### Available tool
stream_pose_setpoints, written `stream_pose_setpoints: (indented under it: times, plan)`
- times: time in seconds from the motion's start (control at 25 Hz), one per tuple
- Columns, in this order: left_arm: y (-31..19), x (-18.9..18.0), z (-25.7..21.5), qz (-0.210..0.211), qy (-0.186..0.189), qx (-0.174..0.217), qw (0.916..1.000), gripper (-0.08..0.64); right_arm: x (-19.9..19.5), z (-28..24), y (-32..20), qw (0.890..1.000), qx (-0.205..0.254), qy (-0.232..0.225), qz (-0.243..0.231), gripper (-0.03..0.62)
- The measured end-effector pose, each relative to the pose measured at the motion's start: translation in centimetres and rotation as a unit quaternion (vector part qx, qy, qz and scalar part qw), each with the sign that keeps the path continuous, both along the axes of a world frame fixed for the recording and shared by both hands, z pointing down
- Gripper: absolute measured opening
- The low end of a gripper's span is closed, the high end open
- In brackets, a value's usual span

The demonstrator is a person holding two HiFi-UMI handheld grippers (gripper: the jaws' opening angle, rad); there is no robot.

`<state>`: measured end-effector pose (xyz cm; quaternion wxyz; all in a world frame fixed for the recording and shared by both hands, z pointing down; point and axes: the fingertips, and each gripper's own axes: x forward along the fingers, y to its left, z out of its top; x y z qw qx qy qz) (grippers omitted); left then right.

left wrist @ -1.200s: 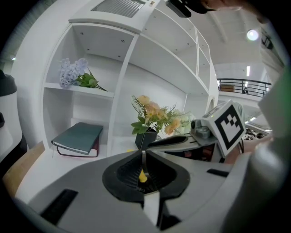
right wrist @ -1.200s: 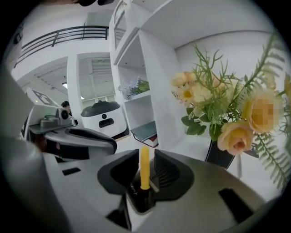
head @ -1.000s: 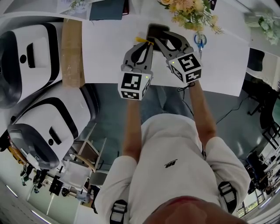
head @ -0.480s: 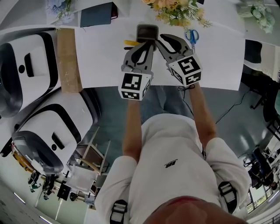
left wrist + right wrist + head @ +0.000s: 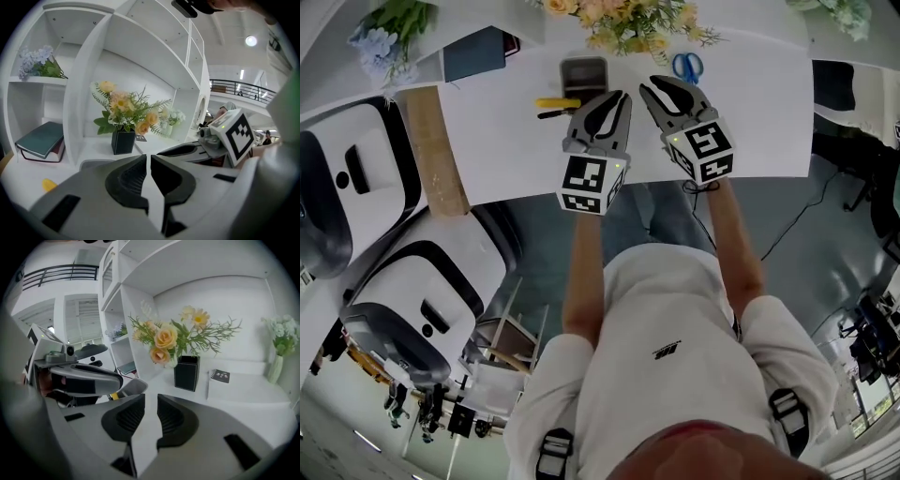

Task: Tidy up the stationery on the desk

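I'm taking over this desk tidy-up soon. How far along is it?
Little looks done: the yellow pen and black pen lie loose beside the gray box, and the scissors sit apart on the desk. Nothing is in hand: left gripper and right gripper are open, empty. All three remain.

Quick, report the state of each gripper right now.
Left gripper: open by a narrow gap, nothing between the jaws.
Right gripper: open, nothing between the jaws.
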<state>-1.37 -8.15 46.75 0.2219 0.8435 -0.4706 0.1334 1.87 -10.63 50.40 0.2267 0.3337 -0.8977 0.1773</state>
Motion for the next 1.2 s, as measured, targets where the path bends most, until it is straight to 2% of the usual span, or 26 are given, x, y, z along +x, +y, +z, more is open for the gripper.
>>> stream_pose_setpoints:
  times: [0.64,0.88,1.2]
  plan:
    - [-3.1,7.3,2.6,0.065,0.005,-0.016,0.9978,0.0,8.5,5.5,-4.0,0.994,-0.035,0.052,0.087,0.064]
    - [-4.4,9.0,4.1,0.067,0.004,-0.028,0.9973,0.0,10.1,8.1,-5.0,0.99,-0.066,0.075,0.096,0.064]
    - [-4.6,9.9,5.0,0.067,0.002,-0.037,0.9971,0.0,10.2,10.7,-5.8,0.986,-0.105,0.105,0.076,0.067]
